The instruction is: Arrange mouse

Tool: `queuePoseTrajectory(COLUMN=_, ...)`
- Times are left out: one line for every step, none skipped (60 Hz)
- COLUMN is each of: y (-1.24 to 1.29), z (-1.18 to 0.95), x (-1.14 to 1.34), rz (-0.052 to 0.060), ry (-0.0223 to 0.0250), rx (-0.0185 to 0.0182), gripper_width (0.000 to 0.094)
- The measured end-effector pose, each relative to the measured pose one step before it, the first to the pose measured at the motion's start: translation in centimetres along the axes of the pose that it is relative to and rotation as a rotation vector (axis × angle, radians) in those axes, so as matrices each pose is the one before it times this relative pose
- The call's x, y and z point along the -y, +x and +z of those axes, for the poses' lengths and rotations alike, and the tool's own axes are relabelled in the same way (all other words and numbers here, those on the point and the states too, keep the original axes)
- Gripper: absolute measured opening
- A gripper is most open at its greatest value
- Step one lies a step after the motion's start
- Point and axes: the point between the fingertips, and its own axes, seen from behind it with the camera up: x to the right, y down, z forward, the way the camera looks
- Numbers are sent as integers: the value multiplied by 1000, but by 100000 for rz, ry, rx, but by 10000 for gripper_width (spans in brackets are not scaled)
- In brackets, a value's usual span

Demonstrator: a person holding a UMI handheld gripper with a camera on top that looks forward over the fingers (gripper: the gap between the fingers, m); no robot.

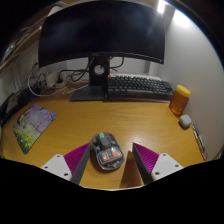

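Note:
A transparent-shelled mouse (pixel 106 152) with coloured parts inside rests on the wooden desk (pixel 100 118), between my two fingers and nearer the left one. My gripper (pixel 112 160) is open: the left pink pad (pixel 78 156) and the right pink pad (pixel 146 157) stand apart from the mouse, with a clear gap on the right side. A colourful mouse mat (pixel 32 126) lies on the desk to the left, beyond the left finger.
A black keyboard (pixel 139 87) and a large dark monitor (pixel 102 36) on its stand (pixel 93 88) stand at the back of the desk. An orange bottle (pixel 179 99) and a small white object (pixel 185 121) sit at the right. Cables lie at the back left.

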Motion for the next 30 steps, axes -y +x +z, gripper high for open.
queuePoseTrajectory(y=19, z=162, x=130, rz=76, ry=-56, rx=223, gripper_width=869)
queuePoseTrajectory(y=61, z=145, x=106, rz=23, ry=-104, rx=87, gripper_width=867)
queuePoseTrajectory(y=-57, z=107, x=62, rz=60, ry=120, rx=-69, gripper_width=867)
queuePoseTrajectory(y=12, z=100, x=108, rz=-20, ry=-92, rx=76, gripper_width=866)
queuePoseTrajectory(y=40, z=96, x=80, rz=1, ry=-103, rx=33, gripper_width=865)
queuePoseTrajectory(y=33, z=100, x=99, rz=-7, ry=6, rx=192, gripper_width=862)
queuePoseTrajectory(y=27, z=77, x=53, rz=54, ry=-67, rx=126, gripper_width=856)
queuePoseTrajectory(y=22, z=77, x=70, rz=84, ry=22, rx=202, gripper_width=846)
queuePoseTrajectory(y=-33, z=92, x=51, rz=33, ry=-26, rx=309, gripper_width=831)
queuePoseTrajectory(y=-44, z=97, x=33, rz=13, ry=-38, rx=321, gripper_width=811)
queuePoseTrajectory(y=-137, z=84, x=24, rz=156, ry=82, rx=164, gripper_width=778)
queuePoseTrajectory(y=-68, z=68, x=36, rz=-40, ry=-88, rx=281, gripper_width=757)
queuePoseTrajectory(y=-16, z=43, x=78, rz=-203, ry=95, rx=50, gripper_width=727)
queuePoseTrajectory(y=-9, z=37, x=40, rz=-341, ry=-44, rx=-17, gripper_width=697)
queuePoseTrajectory(y=-43, z=45, x=44, rz=-336, ry=8, rx=25, gripper_width=662)
queuePoseTrajectory(y=-26, z=55, x=20, rz=-333, ry=92, rx=25, gripper_width=578)
queuePoseTrajectory(y=-82, z=36, x=14, rz=-220, ry=15, rx=312, gripper_width=548)
queuePoseTrajectory(y=48, z=40, x=9, rz=-431, ry=-41, rx=-409, gripper_width=518)
queuePoseTrajectory(y=72, z=27, x=23, rz=-489, ry=-12, rx=-450, gripper_width=494)
queuePoseTrajectory(y=20, z=30, x=52, rz=-373, ry=78, rx=-294, gripper_width=492)
queuePoseTrajectory(y=15, z=-1, x=-9, rz=-401, ry=-232, rx=-190, gripper_width=485)
queuePoseTrajectory(y=-2, z=-5, x=-29, rz=-272, ry=-302, rx=-151, gripper_width=481)
queuePoseTrajectory(y=-14, z=-8, x=-15, rz=-95, ry=-345, rx=-176, gripper_width=474)
queuePoseTrajectory(y=-2, z=6, x=25, rz=-100, ry=-536, rx=-183, gripper_width=464)
queuePoseTrajectory(y=-30, z=-1, x=-36, rz=130, ry=-544, rx=-201, gripper_width=459)
queuePoseTrajectory(y=-17, z=6, x=4, rz=124, ry=-396, rx=-122, gripper_width=452)
queuePoseTrajectory(y=-22, z=5, x=4, rz=2, ry=-403, rx=-32, gripper_width=438)
queuePoseTrajectory(y=-4, z=15, x=-15, rz=-44, ry=-414, rx=50, gripper_width=431)
queuePoseTrajectory(y=-2, z=-8, x=20, rz=-9, ry=-326, rx=43, gripper_width=419)
queuePoseTrajectory(y=-8, z=0, x=0, rz=179, ry=-321, rx=90, gripper_width=411)
